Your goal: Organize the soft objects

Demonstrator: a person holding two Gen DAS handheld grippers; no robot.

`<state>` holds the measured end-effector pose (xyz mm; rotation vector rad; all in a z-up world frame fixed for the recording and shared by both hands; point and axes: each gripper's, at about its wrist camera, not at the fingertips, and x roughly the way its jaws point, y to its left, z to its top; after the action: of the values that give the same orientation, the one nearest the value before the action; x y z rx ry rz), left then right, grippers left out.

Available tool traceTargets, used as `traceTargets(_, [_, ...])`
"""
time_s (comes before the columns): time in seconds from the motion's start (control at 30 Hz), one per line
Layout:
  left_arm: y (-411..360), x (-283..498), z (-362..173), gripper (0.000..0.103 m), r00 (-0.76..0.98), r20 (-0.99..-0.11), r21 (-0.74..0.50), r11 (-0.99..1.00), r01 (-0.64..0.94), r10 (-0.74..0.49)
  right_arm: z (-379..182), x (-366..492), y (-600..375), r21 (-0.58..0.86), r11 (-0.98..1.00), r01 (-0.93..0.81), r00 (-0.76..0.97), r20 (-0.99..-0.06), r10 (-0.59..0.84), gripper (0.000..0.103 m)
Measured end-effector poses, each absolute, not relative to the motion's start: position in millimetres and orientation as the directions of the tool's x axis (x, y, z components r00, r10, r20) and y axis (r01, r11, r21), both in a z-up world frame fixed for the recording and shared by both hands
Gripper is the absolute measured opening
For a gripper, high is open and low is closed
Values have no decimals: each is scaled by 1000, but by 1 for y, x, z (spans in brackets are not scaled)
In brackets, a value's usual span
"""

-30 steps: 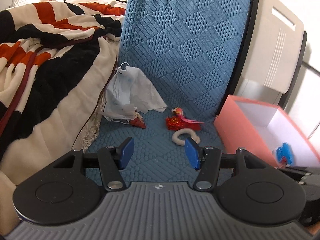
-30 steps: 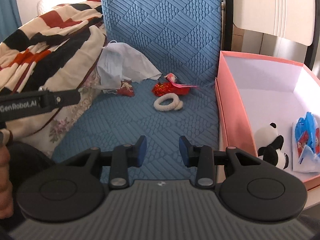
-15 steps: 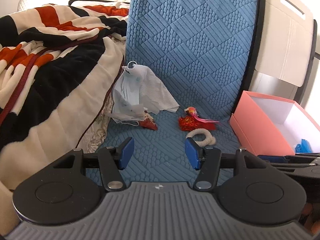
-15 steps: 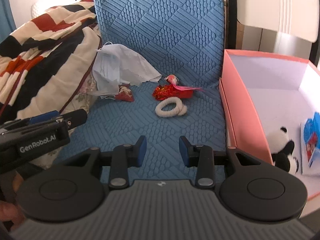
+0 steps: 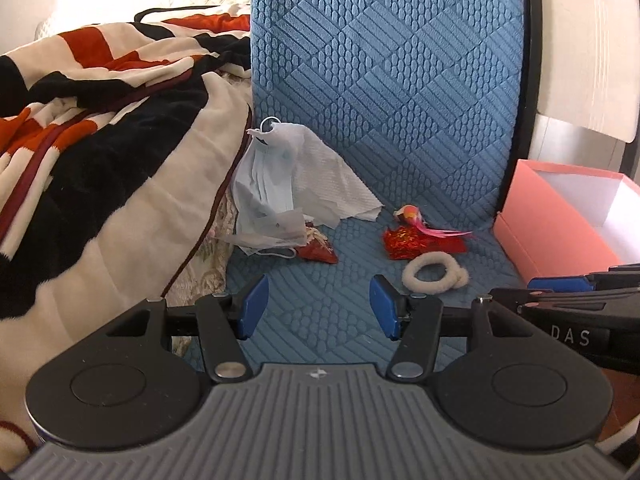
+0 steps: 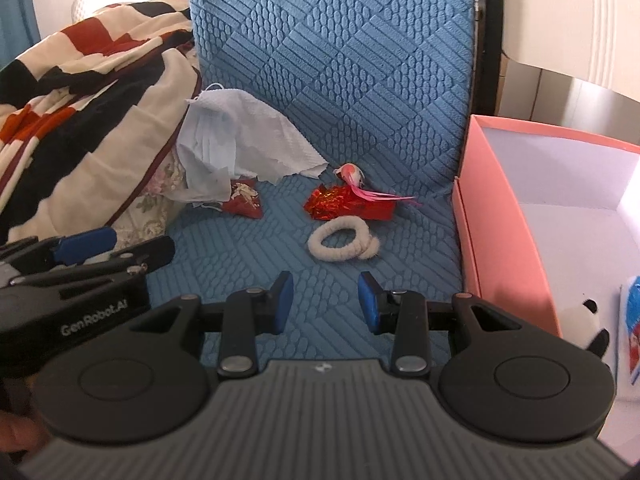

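Grippers: your left gripper (image 5: 316, 306) gapes empty over the blue cushion (image 5: 340, 304); your right gripper (image 6: 325, 300), narrower, empty, points at the white hair tie (image 6: 342, 245)

On the blue quilted cushion (image 6: 304, 256) lie a white fluffy hair tie (image 6: 343, 244), a red foil wrapper with a pink-feathered bird (image 6: 352, 196), a small red pouch (image 6: 244, 202) and a crumpled face mask (image 6: 208, 156) atop a tissue (image 6: 276, 148).
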<state>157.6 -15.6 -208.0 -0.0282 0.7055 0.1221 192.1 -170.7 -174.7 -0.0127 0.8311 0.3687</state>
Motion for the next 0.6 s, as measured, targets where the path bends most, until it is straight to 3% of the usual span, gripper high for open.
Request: traceTargets(0.6, [-7,204,-230,62,730,-653,142,979,-145,202,-198,229,-161,149,923,-354,569,-750,339,39])
